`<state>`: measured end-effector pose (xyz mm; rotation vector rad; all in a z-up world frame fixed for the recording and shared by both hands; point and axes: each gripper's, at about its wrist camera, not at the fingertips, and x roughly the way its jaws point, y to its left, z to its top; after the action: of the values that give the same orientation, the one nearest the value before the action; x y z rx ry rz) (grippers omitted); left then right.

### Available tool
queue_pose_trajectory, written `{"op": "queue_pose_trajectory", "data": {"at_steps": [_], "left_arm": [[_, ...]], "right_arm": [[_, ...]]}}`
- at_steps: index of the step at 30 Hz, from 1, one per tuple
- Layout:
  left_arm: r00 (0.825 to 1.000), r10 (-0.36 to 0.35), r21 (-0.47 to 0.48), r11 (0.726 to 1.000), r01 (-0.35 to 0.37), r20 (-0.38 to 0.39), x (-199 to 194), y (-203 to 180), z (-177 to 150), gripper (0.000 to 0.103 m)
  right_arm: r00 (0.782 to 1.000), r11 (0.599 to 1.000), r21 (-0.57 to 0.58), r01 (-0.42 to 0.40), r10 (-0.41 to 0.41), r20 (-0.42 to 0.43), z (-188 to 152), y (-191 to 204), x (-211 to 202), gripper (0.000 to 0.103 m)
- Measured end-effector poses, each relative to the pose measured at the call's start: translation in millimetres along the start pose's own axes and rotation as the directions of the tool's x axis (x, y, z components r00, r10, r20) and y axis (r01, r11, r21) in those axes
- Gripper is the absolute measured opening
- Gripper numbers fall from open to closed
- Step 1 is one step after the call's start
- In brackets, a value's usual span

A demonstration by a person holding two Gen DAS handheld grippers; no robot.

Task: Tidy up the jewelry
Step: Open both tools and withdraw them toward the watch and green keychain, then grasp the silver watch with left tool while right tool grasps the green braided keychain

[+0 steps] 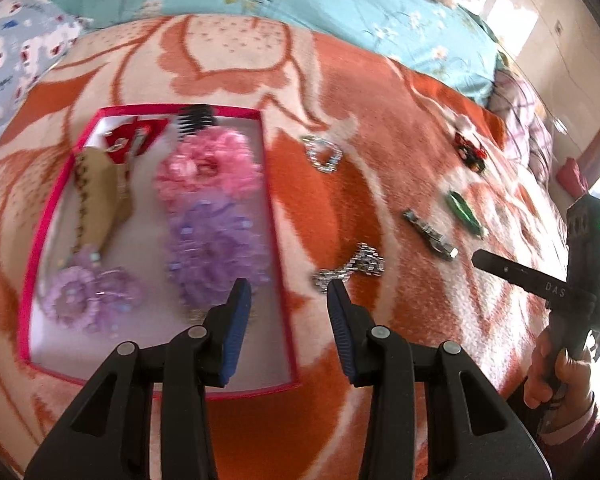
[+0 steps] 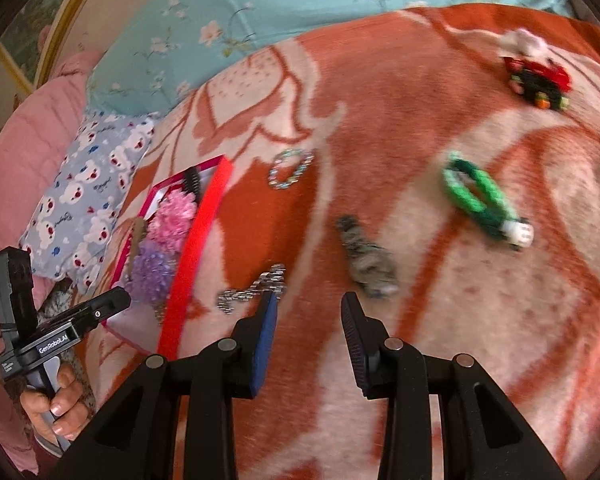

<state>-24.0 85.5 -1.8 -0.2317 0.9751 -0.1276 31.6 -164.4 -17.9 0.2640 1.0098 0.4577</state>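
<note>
Orange-and-cream floral woven blanket (image 1: pixel 380 80); magenta-rimmed white-lined rectangular box (image 1: pixel 44 220); pink frilly scrunchie (image 1: pixel 210 168); lilac frilly scrunchie (image 1: pixel 216 248); green braided bracelet (image 2: pixel 476 190); turquoise blossom-print quilt (image 2: pixel 300 4).

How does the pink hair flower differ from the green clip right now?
The pink hair flower lies inside the red-rimmed box; the green clip lies loose on the orange blanket. The flower is round and frilly, the clip long, narrow and hard-looking. Neither is held by a gripper.
</note>
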Motion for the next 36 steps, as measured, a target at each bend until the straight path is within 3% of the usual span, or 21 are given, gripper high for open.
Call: {"op": "queue_pose_trajectory", "data": {"at_steps": [5,8,23,36], "left_arm": [[0.999,-0.022,0.051,0.998,0.023,-0.023,11.4,-25.7,3.6,0.038],[0.999,-0.031,0.075,0.997,0.034,-0.034,17.5,-38.7,5.1,0.045],[0.986,-0.113,0.127,0.984,0.129,-0.123,58.7,-94.9,8.3,0.045],[0.961,-0.187,0.082,0.975,0.207,-0.204,106.2,-140.9,26.6,0.045]], "right_arm": [[0.999,0.998,0.045,0.032,-0.033,0.025,0.5,-26.3,-13.0,0.036],[0.998,0.997,0.065,0.051,-0.054,0.041,2.9,-39.6,-19.5,0.036],[0.985,0.987,0.067,0.145,-0.151,0.088,31.3,-78.7,-29.7,0.042],[0.972,0.969,-0.085,0.231,-0.234,-0.027,59.9,-82.0,25.8,0.051]]}}
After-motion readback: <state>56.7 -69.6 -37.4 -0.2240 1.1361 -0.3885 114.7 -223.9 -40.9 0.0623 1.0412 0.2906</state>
